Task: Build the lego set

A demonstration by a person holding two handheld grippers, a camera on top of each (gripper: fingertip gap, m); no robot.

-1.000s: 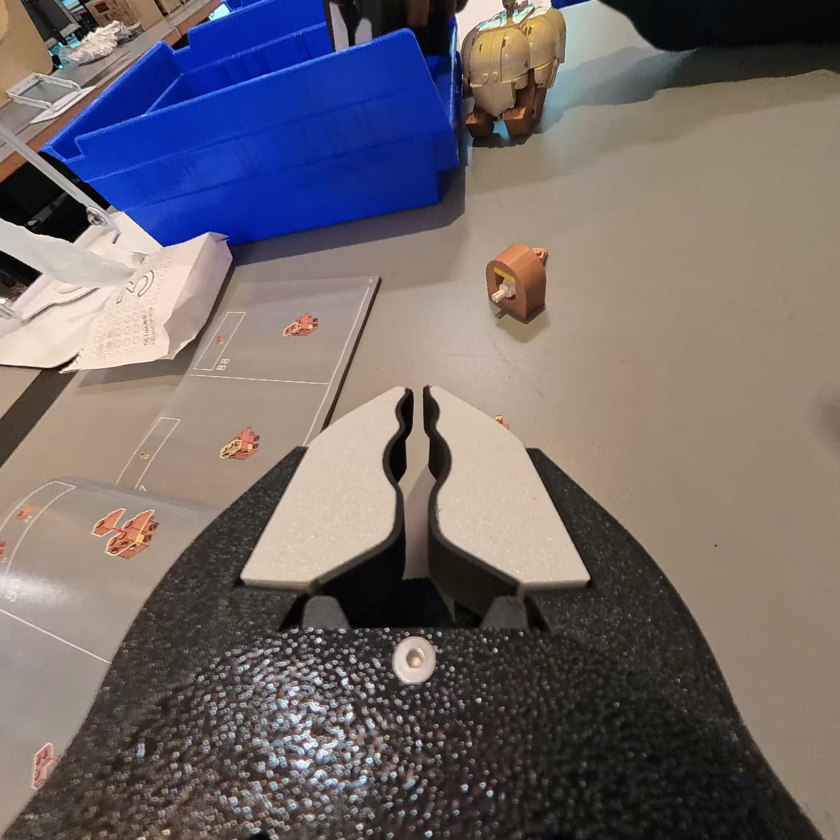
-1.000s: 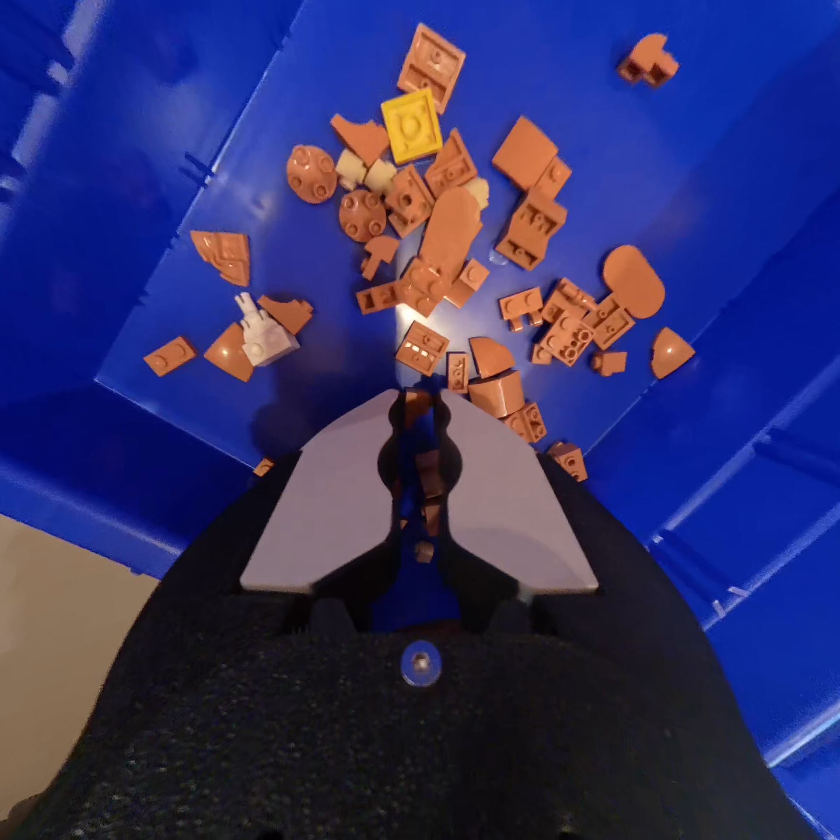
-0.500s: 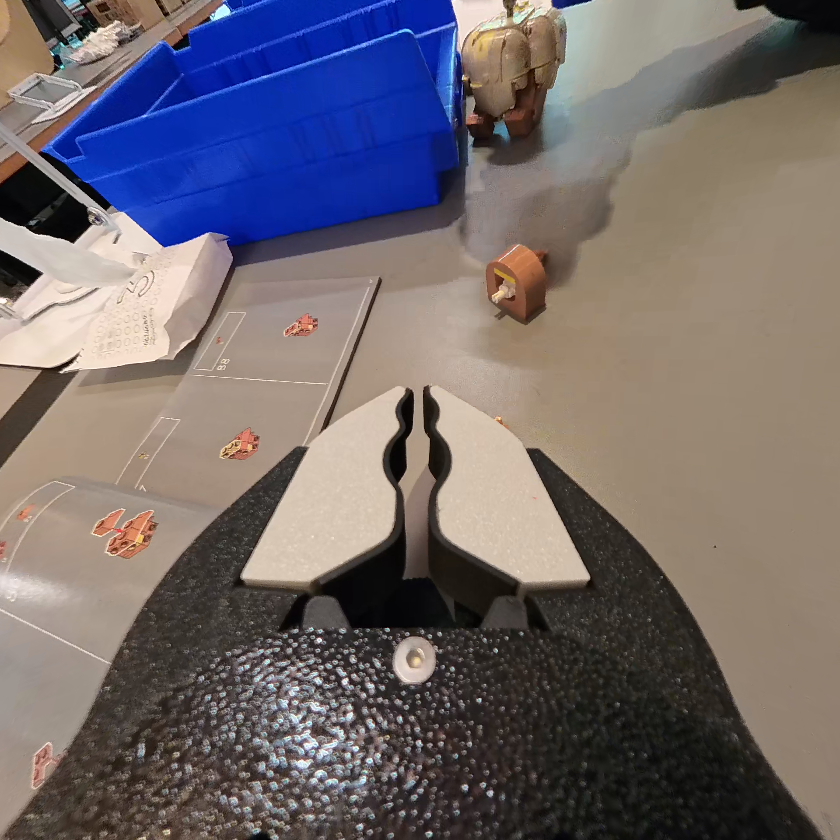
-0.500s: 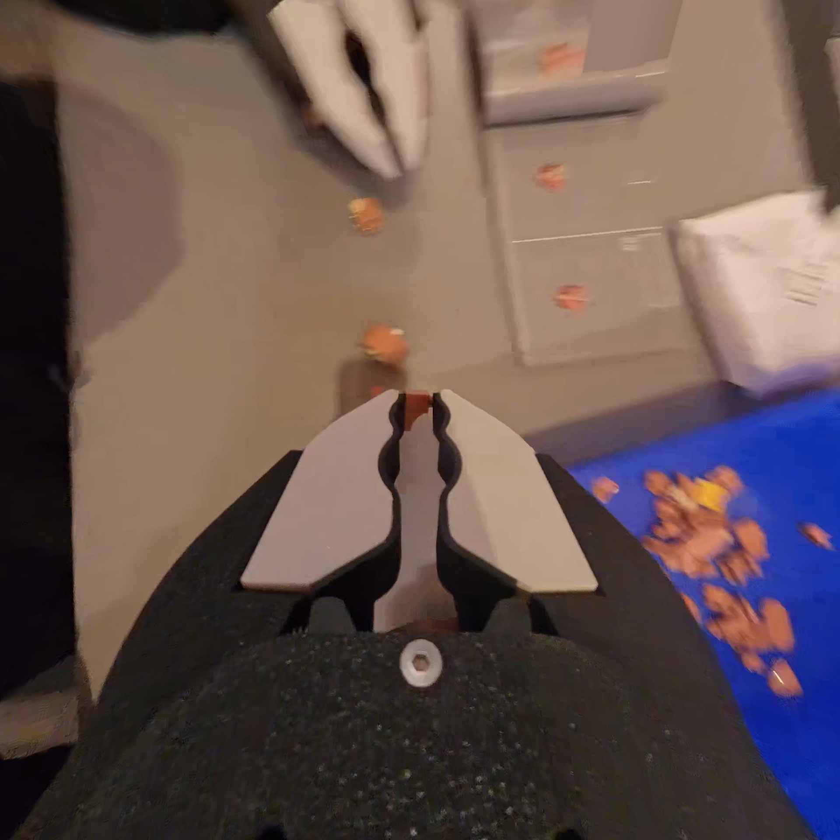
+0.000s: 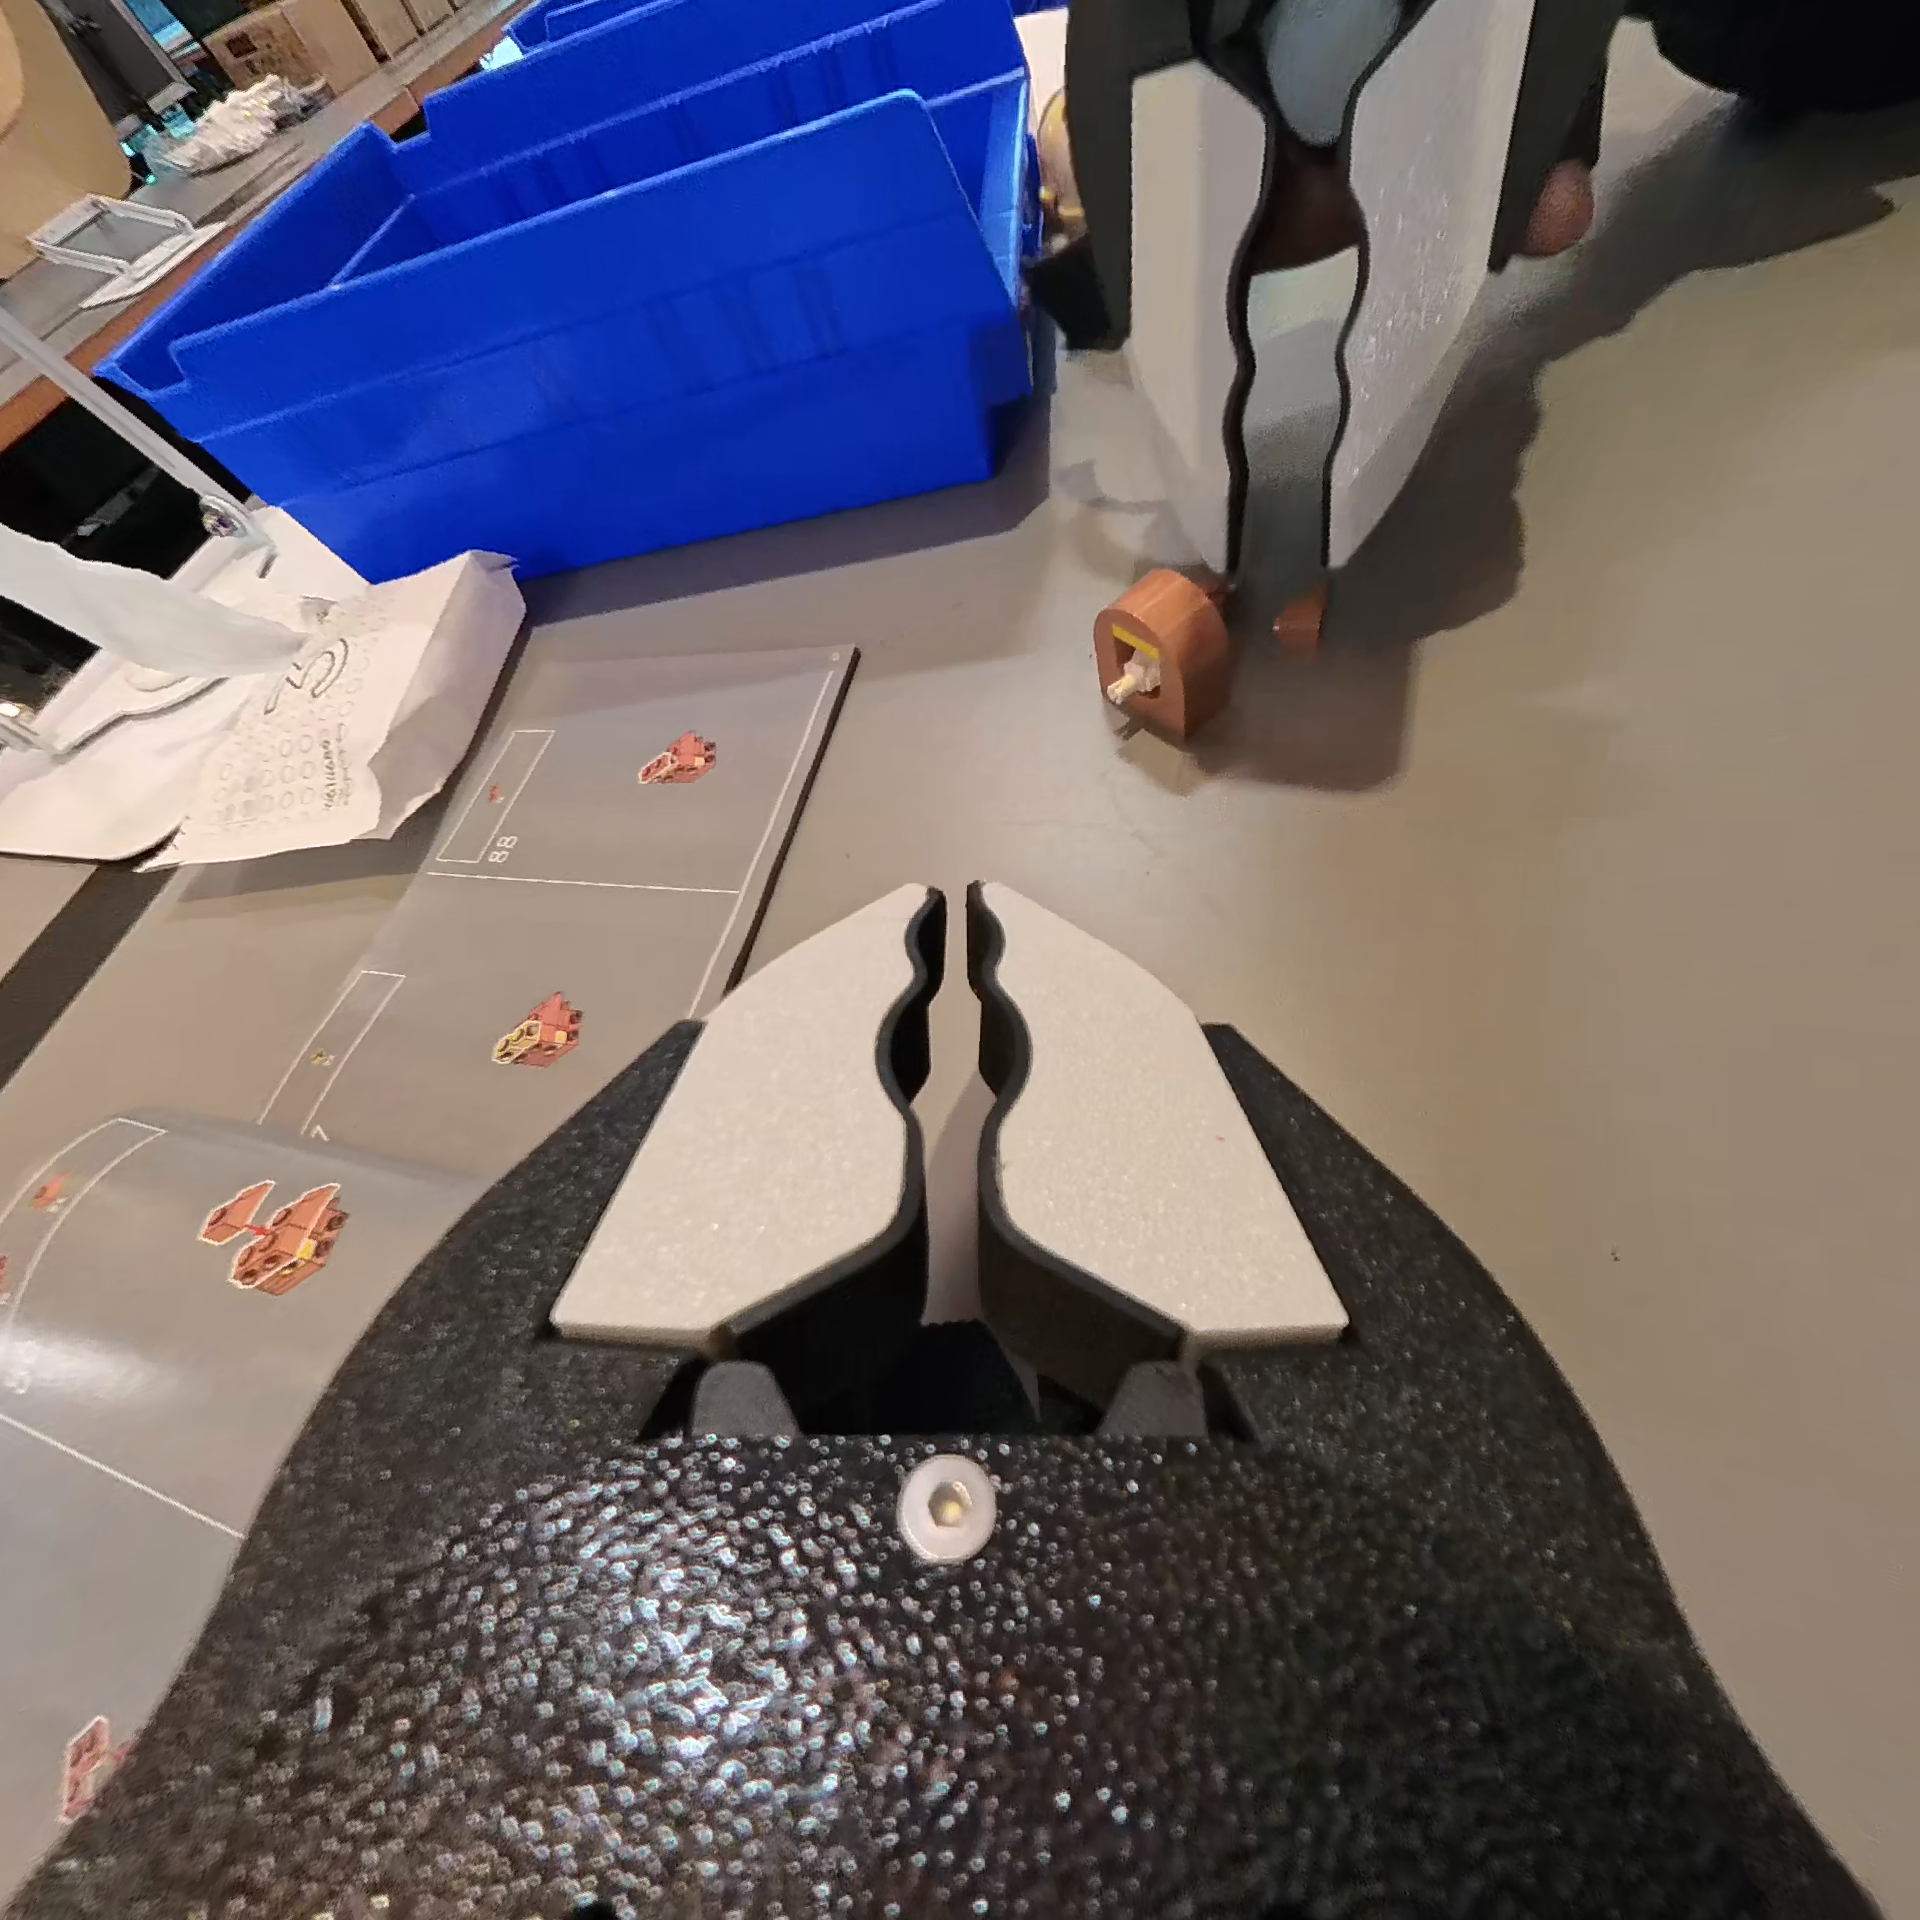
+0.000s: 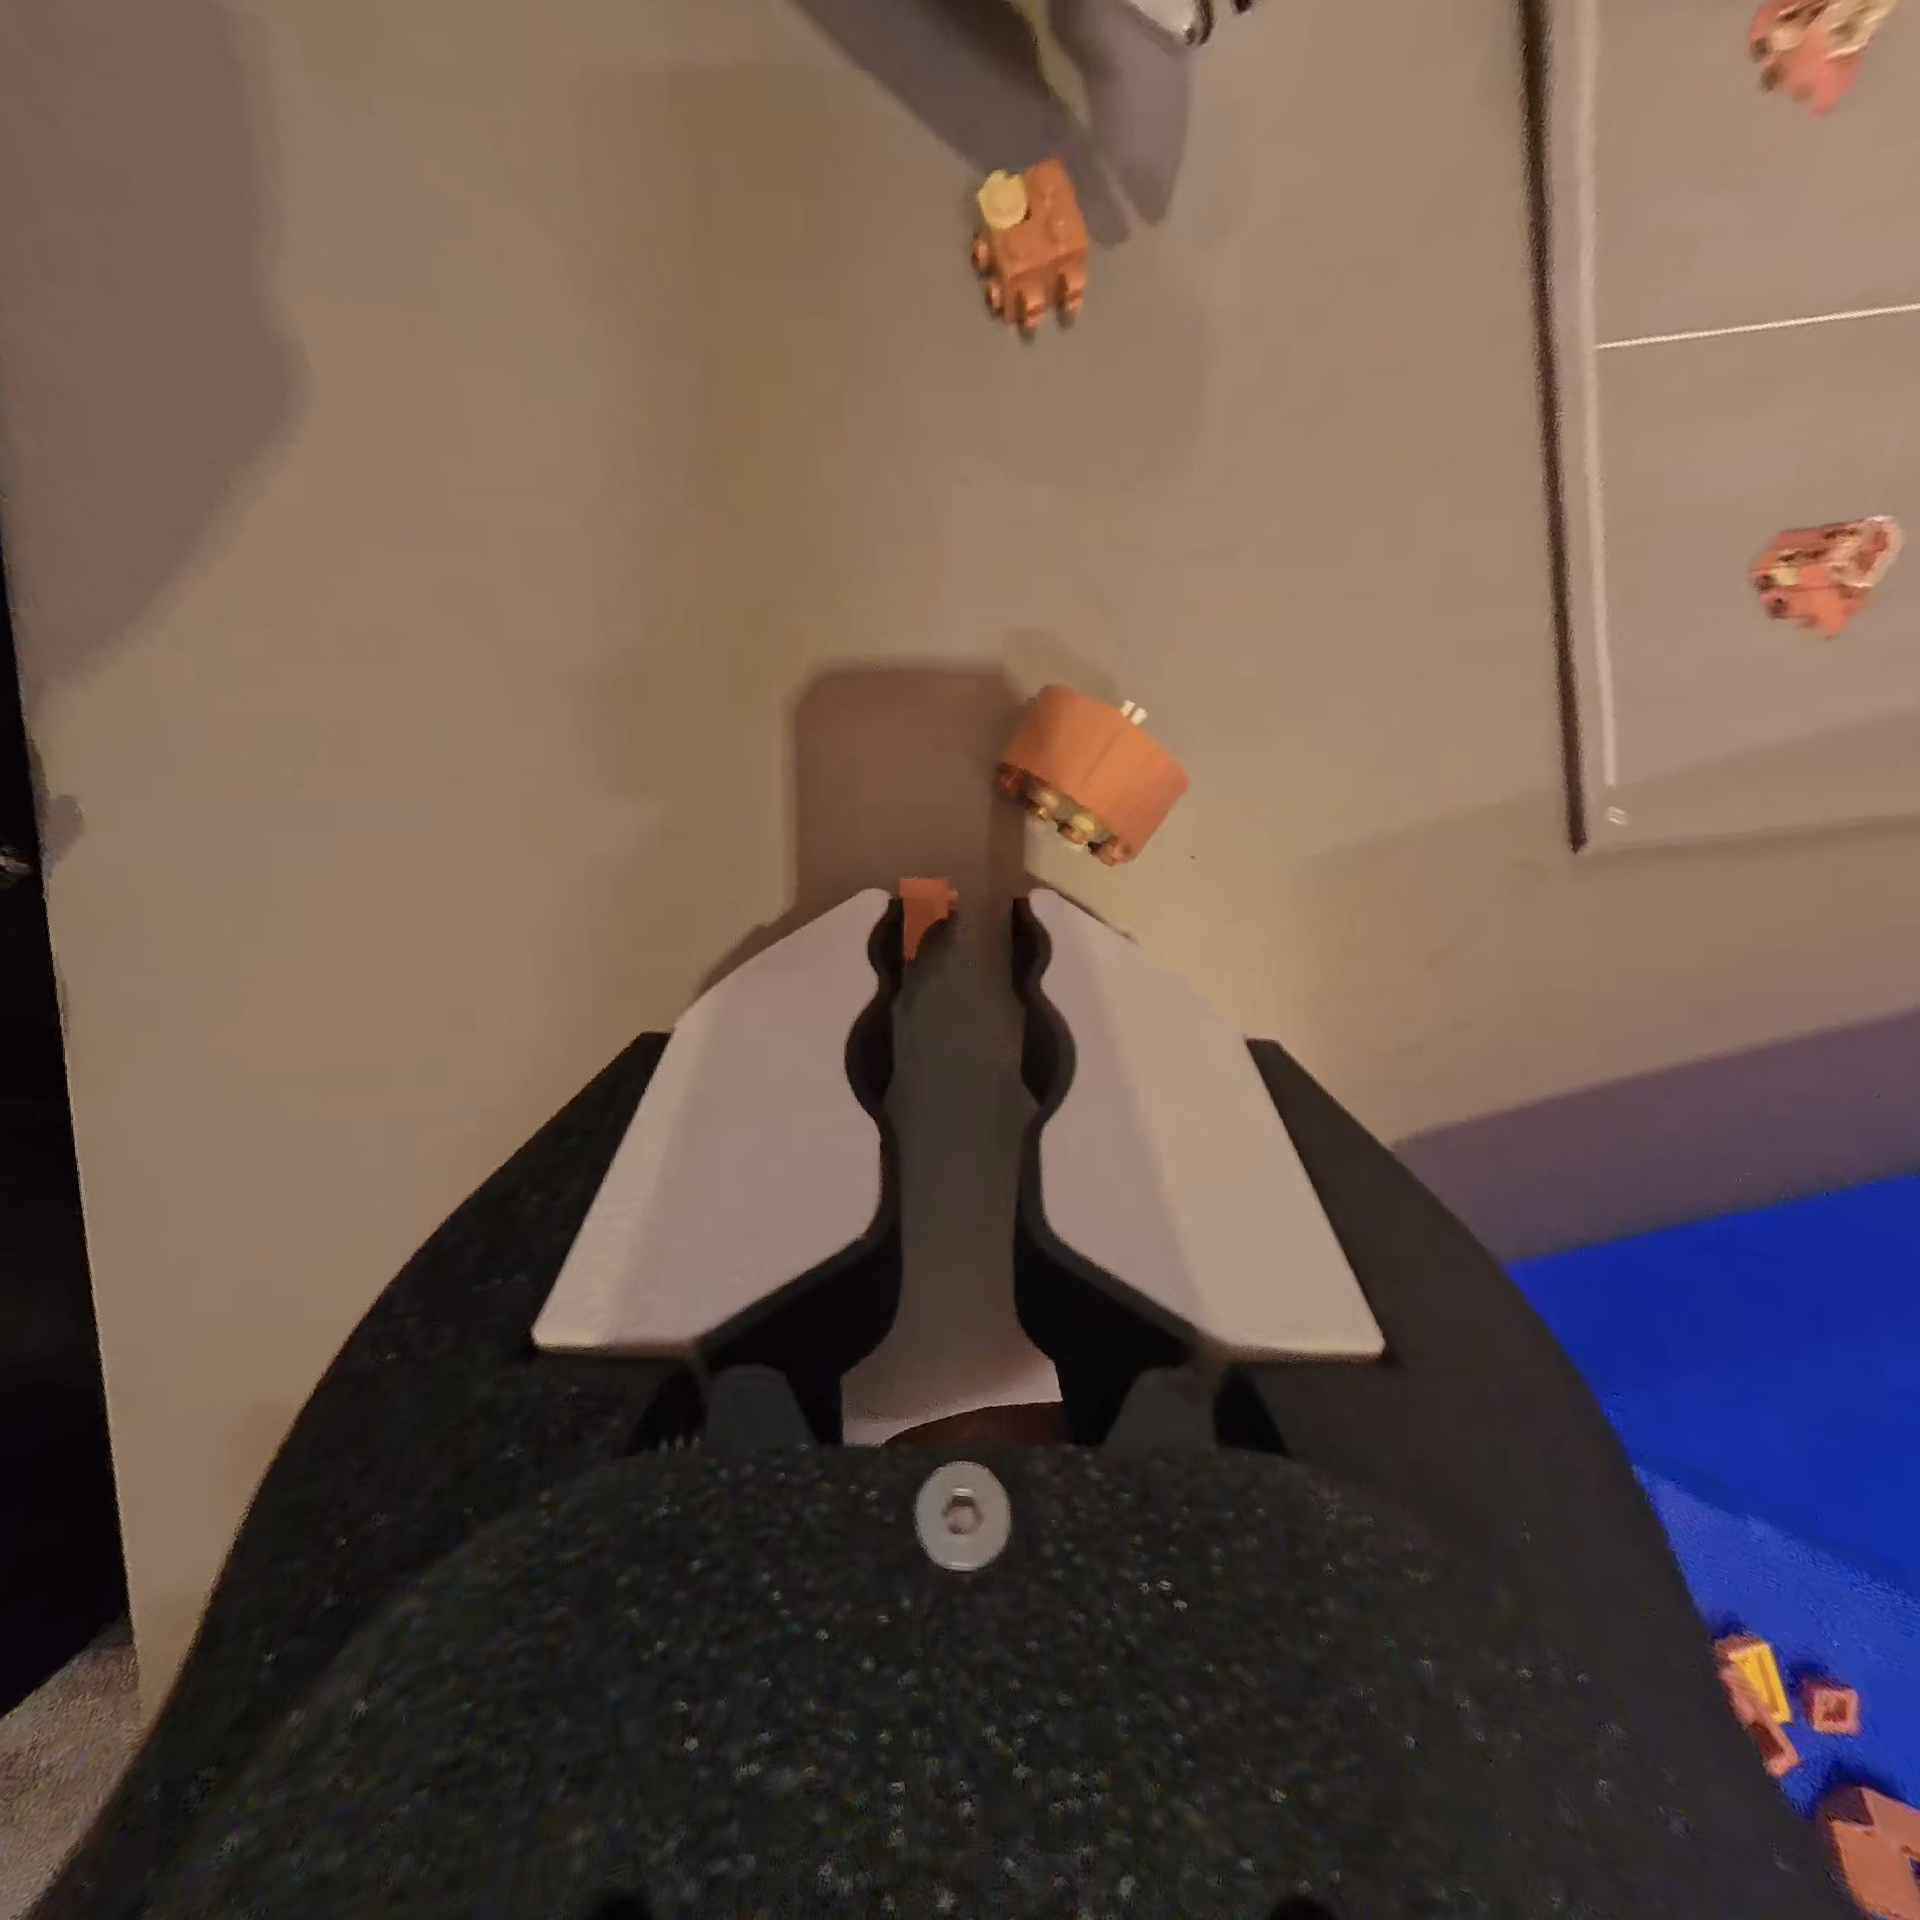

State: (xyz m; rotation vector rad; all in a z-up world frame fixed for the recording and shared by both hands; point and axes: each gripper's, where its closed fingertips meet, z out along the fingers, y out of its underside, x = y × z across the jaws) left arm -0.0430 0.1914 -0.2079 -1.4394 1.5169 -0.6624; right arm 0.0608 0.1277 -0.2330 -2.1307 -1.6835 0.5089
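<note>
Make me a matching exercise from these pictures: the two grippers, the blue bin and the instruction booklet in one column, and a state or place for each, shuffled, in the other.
1. left gripper
2. right gripper
3. blue bin
4. instruction booklet

A. lies on the grey table, printed pages up
B. fingers parted, small brown piece beside one finger
C. fingers closed together, nothing between them
D. has loose brown bricks inside

Pairs: 1-C, 2-B, 3-D, 4-A

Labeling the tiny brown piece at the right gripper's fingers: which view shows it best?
Right wrist view: the small brown piece sits close up against one finger, the other finger apart from it. Left wrist view shows it farther off, beside the round brown block.
</note>
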